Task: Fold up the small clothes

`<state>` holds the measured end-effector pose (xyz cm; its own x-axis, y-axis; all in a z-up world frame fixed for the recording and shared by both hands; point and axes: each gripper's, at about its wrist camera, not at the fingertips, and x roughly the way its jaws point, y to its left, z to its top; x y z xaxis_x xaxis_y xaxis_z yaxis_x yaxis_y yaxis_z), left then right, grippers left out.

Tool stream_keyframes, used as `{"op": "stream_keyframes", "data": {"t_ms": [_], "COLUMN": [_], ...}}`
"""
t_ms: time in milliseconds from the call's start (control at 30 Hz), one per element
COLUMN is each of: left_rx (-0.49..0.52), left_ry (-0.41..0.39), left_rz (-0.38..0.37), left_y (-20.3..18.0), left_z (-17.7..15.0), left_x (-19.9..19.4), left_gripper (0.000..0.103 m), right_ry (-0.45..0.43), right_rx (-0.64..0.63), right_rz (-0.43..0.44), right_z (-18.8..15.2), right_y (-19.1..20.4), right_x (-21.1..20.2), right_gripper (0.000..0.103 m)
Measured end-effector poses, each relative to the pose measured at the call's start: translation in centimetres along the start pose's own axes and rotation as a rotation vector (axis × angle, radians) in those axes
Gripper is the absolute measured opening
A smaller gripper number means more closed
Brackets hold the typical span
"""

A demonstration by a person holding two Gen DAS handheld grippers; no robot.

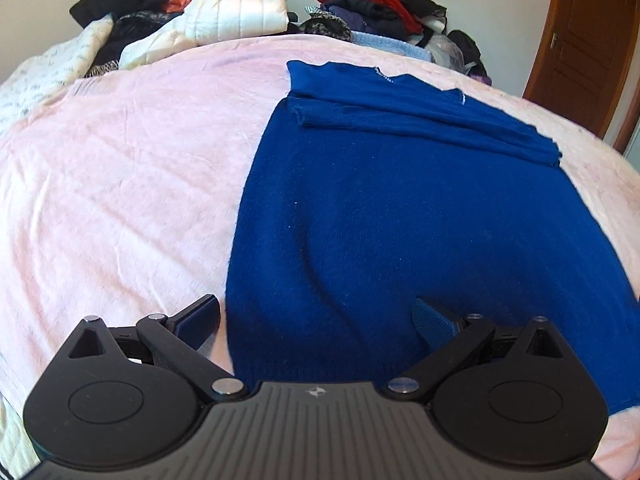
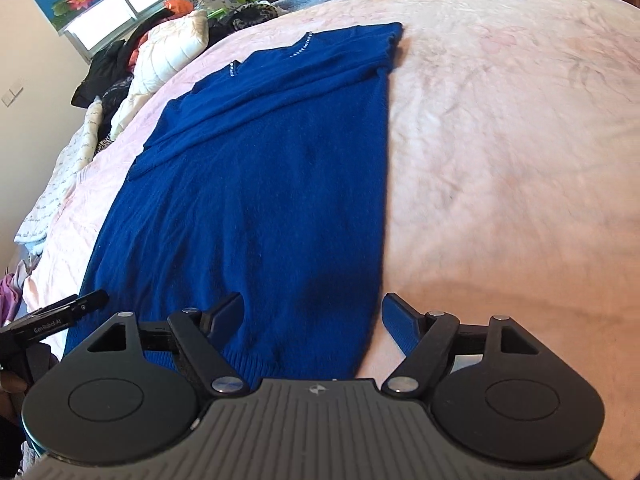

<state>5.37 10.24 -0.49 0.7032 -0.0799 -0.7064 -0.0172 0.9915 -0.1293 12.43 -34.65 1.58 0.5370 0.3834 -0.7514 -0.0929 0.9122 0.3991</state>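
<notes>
A blue knit sweater (image 1: 392, 208) lies flat on the pink blanket (image 1: 120, 184), its sleeves folded across the chest near the collar. My left gripper (image 1: 316, 320) is open, just above the sweater's near left hem corner, one finger over blanket, one over knit. In the right wrist view the same sweater (image 2: 256, 184) runs away from me. My right gripper (image 2: 312, 320) is open over the near right hem corner, straddling the sweater's right edge. The left gripper's body (image 2: 52, 320) shows at the left edge there.
Piles of clothes (image 1: 192, 16) and a red and dark heap (image 1: 380, 0) sit at the far end of the bed. A wooden door (image 1: 584, 40) is at right. A window (image 2: 120, 8) with a flower picture is at far left. Pink blanket (image 2: 512, 140) spreads right of the sweater.
</notes>
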Motion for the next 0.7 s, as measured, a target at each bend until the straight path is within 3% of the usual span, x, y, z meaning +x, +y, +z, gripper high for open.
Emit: {"op": "stream_keyframes", "data": {"t_ms": [233, 433, 533, 633, 700], "left_rx": [-0.17, -0.562, -0.706, -0.725, -0.681], "left_ry": [0.056, 0.184, 0.24, 0.264, 0.278], "left_rz": [-0.19, -0.491, -0.579, -0.605, -0.599], "left_y": [2.2, 7.0, 8.8, 9.2, 8.6], "left_z": [-0.2, -0.6, -1.3, -1.7, -1.6], "left_x": [-1.7, -1.2, -0.4, -0.2, -0.2], "left_gripper": [0.103, 0.103, 0.102, 0.102, 0.102], "right_ry": [0.039, 0.094, 0.107, 0.132, 0.149], "right_rx": [0.076, 0.251, 0.304, 0.36, 0.391], "right_rz": [0.068, 0.237, 0.277, 0.334, 0.366], "right_z": [-1.7, -2.5, -2.6, -2.7, -2.9], "right_y": [-0.3, -1.4, -1.7, -2.0, -2.1], "right_x": [-1.0, -0.7, -0.6, -0.4, -0.1], "right_gripper": [0.084, 0.086, 0.086, 0.085, 0.084]}}
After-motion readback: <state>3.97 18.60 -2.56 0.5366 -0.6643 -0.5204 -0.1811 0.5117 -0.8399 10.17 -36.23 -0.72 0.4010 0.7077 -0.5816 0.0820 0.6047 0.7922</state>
